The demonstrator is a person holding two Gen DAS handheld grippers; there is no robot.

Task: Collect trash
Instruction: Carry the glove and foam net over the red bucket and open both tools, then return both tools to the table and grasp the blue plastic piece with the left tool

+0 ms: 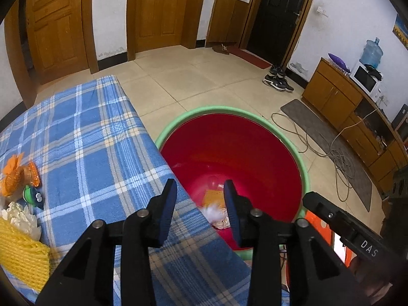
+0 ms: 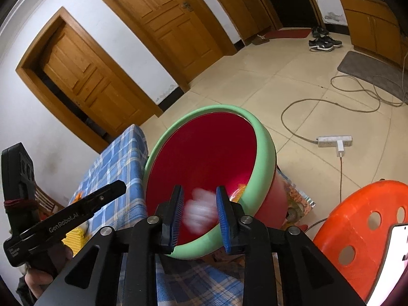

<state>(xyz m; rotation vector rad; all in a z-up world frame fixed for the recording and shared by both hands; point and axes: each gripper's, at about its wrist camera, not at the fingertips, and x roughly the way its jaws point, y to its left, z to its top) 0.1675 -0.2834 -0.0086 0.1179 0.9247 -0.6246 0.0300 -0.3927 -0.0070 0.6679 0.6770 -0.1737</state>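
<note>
White tissue [image 2: 200,210] blurred between right tool [image 2: 199,214] pads, untouched; left tool [image 1: 200,207] narrow, empty.

Orange stool [image 2: 362,232] – power strip [image 2: 334,140] on tiled floor – sneakers [image 1: 278,80] by dark door

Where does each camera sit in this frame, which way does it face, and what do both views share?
Left wrist: on the left gripper, angled down over the plaid-covered table edge into the red bin; the right gripper enters at lower right.
Right wrist: on the right gripper, tilted, facing the bin, blurred white trash between its fingers; the left gripper and a hand show at lower left.
Shared: bin, table, wooden doors, shoes, floor cable.
</note>
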